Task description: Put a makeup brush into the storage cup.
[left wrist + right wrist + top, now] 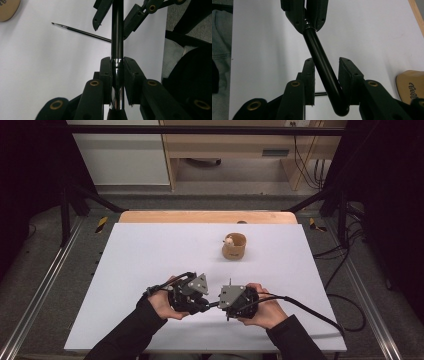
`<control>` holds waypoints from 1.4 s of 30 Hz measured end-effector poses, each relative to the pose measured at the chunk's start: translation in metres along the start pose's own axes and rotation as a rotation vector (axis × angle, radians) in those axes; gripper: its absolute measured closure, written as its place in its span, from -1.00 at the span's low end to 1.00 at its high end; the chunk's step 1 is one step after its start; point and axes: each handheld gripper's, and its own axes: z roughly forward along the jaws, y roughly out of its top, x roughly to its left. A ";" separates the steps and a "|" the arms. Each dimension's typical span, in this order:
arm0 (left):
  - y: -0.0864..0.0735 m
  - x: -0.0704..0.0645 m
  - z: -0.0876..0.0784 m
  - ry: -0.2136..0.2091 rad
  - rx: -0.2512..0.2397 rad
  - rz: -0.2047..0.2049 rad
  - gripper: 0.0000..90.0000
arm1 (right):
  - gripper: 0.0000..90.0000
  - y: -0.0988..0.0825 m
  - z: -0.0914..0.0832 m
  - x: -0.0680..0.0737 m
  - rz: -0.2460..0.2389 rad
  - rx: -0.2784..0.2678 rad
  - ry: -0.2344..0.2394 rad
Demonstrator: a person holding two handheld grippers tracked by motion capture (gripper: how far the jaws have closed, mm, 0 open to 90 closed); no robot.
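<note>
Left claw [117, 75] pinches a black brush handle [117, 35] at its metal ferrule. Right claw [326, 75] is spread, its jaws either side of the handle's rounded end; whether they touch it cannot be told. Both claws meet near the front middle of the white desk [150, 250], held in two hands. A thin paintbrush [80, 31] lies flat on the desk beyond. A tan wooden cup [234, 246] stands well apart, toward the far edge.

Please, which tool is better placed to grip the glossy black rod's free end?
The right tool: its open jaws straddle the rounded end of the glossy black rod; the left tool already clamps it.
</note>
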 end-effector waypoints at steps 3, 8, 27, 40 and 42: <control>0.000 0.001 0.000 0.008 0.003 -0.001 0.69 | 0.53 0.000 0.000 0.000 0.008 -0.003 0.007; -0.001 0.002 0.000 0.007 0.007 0.000 0.67 | 0.57 0.000 -0.001 0.000 0.009 -0.007 0.019; -0.004 0.005 0.000 0.031 -0.021 0.004 0.45 | 0.76 0.000 0.001 0.001 0.042 -0.014 0.087; -0.016 0.015 -0.015 0.109 -0.108 -0.073 -0.10 | 0.76 -0.002 0.000 -0.006 0.083 -0.009 0.059; -0.019 0.017 -0.019 0.118 -0.127 -0.093 -0.22 | 0.76 -0.003 -0.001 -0.008 0.102 -0.014 0.041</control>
